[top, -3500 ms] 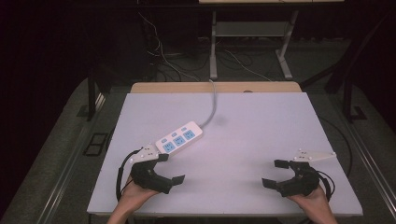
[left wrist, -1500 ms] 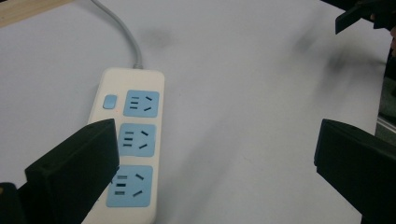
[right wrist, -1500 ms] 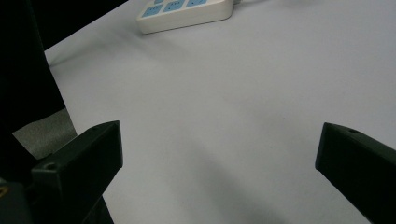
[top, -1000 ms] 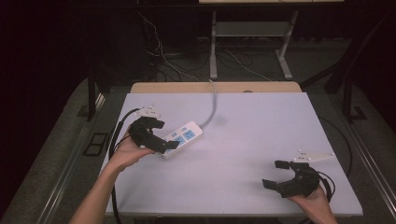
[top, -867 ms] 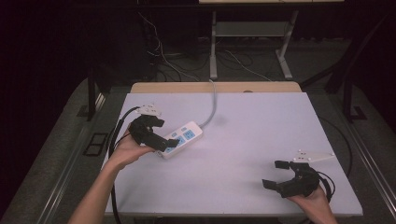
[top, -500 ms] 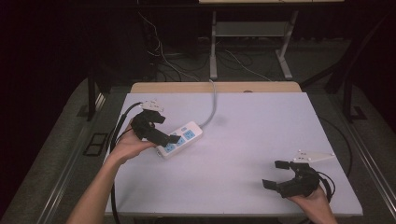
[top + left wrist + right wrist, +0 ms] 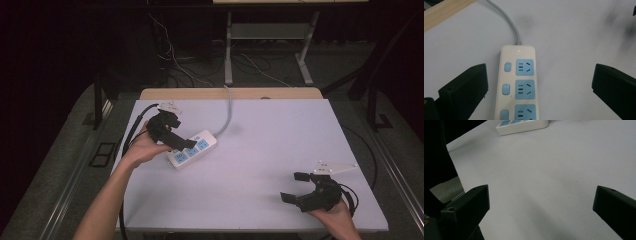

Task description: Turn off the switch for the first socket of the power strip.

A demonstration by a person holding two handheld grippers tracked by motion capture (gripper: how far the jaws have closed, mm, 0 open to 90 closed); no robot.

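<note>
Left gripper (image 7: 176, 141) moved over power strip (image 7: 192, 149), jaws wide; right gripper (image 7: 300, 187) jaws wide, table (image 7: 280, 135) bare nearby.

One white table (image 7: 260, 150), one power strip (image 7: 192, 149) with one grey cord (image 7: 228, 112), three blue sockets (image 7: 525, 67) and three blue switches (image 7: 507, 67) showing on it, two black grippers (image 7: 181, 143) (image 7: 294, 187), two hands (image 7: 142, 149)

White table (image 7: 280, 150), wood strip (image 7: 200, 93) on far edge; cables (image 7: 250, 65) and metal stand legs (image 7: 229, 55) on floor beyond.
</note>
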